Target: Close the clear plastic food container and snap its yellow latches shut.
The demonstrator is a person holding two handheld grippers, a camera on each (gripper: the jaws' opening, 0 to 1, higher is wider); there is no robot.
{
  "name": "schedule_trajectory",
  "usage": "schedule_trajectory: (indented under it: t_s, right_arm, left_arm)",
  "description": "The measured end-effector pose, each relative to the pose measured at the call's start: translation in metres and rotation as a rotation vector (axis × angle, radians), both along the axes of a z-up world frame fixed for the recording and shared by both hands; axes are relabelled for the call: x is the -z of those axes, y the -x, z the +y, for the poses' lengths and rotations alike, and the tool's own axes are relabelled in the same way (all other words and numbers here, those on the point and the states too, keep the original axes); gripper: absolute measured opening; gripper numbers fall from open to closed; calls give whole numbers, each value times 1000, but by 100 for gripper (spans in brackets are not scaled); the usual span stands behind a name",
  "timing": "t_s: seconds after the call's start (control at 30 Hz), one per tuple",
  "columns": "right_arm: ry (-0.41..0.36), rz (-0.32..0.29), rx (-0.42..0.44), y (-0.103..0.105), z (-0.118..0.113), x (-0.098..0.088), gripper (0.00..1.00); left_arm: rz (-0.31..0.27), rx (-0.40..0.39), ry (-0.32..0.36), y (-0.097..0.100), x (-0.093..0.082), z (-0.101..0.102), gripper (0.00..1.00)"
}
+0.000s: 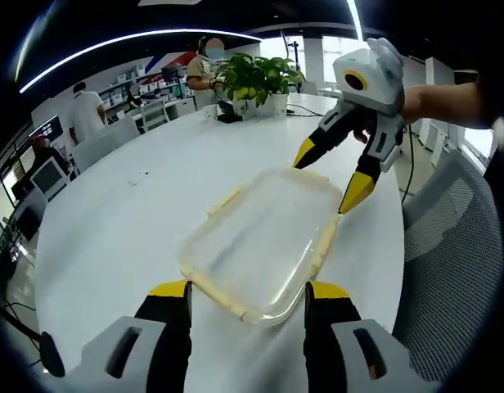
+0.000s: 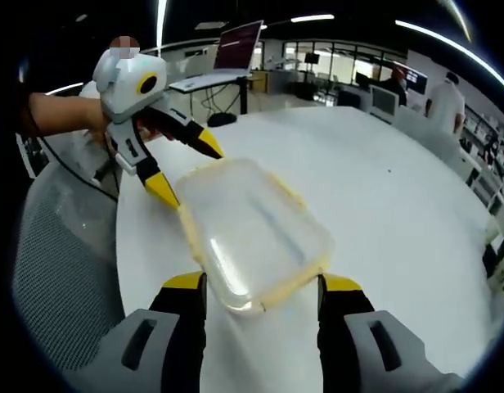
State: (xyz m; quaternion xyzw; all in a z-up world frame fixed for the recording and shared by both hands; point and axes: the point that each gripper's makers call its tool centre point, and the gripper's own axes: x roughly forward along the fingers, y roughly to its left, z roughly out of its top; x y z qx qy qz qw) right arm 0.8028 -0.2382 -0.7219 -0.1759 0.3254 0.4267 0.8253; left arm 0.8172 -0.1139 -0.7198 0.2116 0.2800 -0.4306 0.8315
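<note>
A clear plastic food container (image 1: 260,241) lies flat on the white table (image 1: 113,229) with its lid resting on top. Pale yellow latches (image 1: 324,241) run along its edges and look splayed outward. My left gripper (image 1: 249,291) is open, its yellow-tipped jaws standing either side of the container's near end. My right gripper (image 1: 330,173) comes in from the upper right, open, its tips over the far end. In the right gripper view the container (image 2: 252,233) sits between the open right gripper (image 2: 263,282) and the open left gripper (image 2: 186,168) opposite.
A potted plant (image 1: 256,78) stands at the table's far edge. A grey mesh chair (image 1: 456,246) is beside the table, also seen as the chair (image 2: 64,246). People stand at desks with monitors in the background. A small dark speck (image 1: 137,176) lies on the table.
</note>
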Motion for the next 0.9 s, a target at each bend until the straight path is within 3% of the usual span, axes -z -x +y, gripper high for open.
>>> schedule_trajectory:
  t_s: [0.9]
  right_arm:
    - [16, -5, -1, -44, -2, 2, 52]
  left_arm:
    - [2, -20, -4, -43, 1, -3, 50]
